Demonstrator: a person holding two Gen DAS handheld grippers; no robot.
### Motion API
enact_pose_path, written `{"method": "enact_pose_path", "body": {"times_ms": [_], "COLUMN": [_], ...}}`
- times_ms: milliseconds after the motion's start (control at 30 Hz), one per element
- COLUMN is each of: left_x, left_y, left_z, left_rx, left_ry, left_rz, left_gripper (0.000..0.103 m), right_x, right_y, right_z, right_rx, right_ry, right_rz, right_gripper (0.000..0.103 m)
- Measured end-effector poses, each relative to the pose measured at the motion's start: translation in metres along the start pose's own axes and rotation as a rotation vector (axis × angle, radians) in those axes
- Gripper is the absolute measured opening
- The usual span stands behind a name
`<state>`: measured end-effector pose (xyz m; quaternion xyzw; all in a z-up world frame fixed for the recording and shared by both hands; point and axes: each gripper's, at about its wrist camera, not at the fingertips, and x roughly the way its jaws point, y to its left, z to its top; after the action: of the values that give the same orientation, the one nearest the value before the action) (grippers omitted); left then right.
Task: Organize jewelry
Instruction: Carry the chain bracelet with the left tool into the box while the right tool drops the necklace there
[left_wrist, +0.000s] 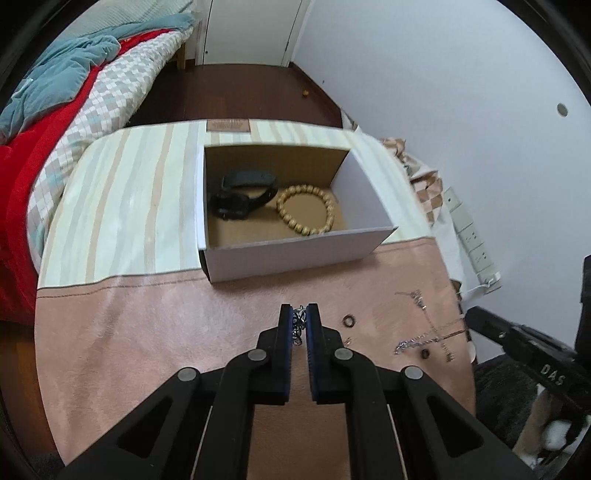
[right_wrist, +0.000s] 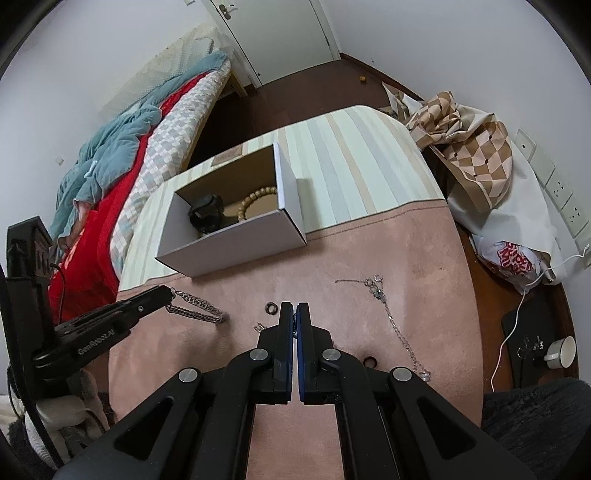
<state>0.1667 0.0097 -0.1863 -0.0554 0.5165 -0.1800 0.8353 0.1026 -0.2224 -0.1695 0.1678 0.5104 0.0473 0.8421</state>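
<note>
- The left gripper (left_wrist: 299, 314) has its jaws nearly together, pinching one end of a chunky silver chain bracelet (right_wrist: 195, 308); links show in the narrow gap between the blue pads.
- In the right wrist view the rest of that chain trails from the left gripper's tip (right_wrist: 168, 295) down onto the pink cloth (right_wrist: 424, 258), its far end lying on the fabric.
- The right gripper (right_wrist: 294, 314) has its jaws drawn almost fully together, with only a thin slit between the pads; something small and dark sits in that slit near the tips, but I cannot tell what it is.
- A white cardboard box (left_wrist: 295, 254) stands open on the striped part of the cover, holding a black watch (left_wrist: 240, 197) and a wooden bead bracelet (left_wrist: 306, 210) side by side.
- On the pink cloth near the right gripper lie a thin silver necklace (right_wrist: 395, 325), a small dark ring (right_wrist: 271, 307) just left of its tip, and another dark ring (right_wrist: 369, 360) beside its right arm.
</note>
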Motion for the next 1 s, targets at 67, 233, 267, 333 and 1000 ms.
{"method": "enact_pose_path", "body": {"times_ms": [67, 233, 267, 333, 1000], "left_x": [-0.010, -0.038, -0.046, -0.055, 0.024], "left_y": [-0.003, -0.009, -0.010, -0.011, 0.034], "left_z": [0.005, 0.029, 0.036, 0.050, 0.111], "left_rx": [-0.005, -0.002, 0.000, 0.006, -0.051], "left_ry": [-0.021, -0.077, -0.096, -0.117, 0.006], "left_rz": [-0.011, -0.044, -0.051, -0.057, 0.033], "left_gripper": [0.004, 0.004, 0.004, 0.004, 0.004], "right_x": [-0.004, -0.019, -0.023, -0.032, 0.077], "right_y": [0.003, 0.020, 0.025, 0.037, 0.088], "right_z": [0.003, 0.023, 0.031, 0.046, 0.189], "right_rx": [-0.003, -0.027, -0.041, -0.067, -0.271], "right_ry": [-0.007, -0.035, -0.045, -0.069, 0.042], "right_rz": [0.012, 0.060, 0.071, 0.095, -0.026], "right_gripper": [0.001, 0.001, 0.001, 0.001, 0.001]}}
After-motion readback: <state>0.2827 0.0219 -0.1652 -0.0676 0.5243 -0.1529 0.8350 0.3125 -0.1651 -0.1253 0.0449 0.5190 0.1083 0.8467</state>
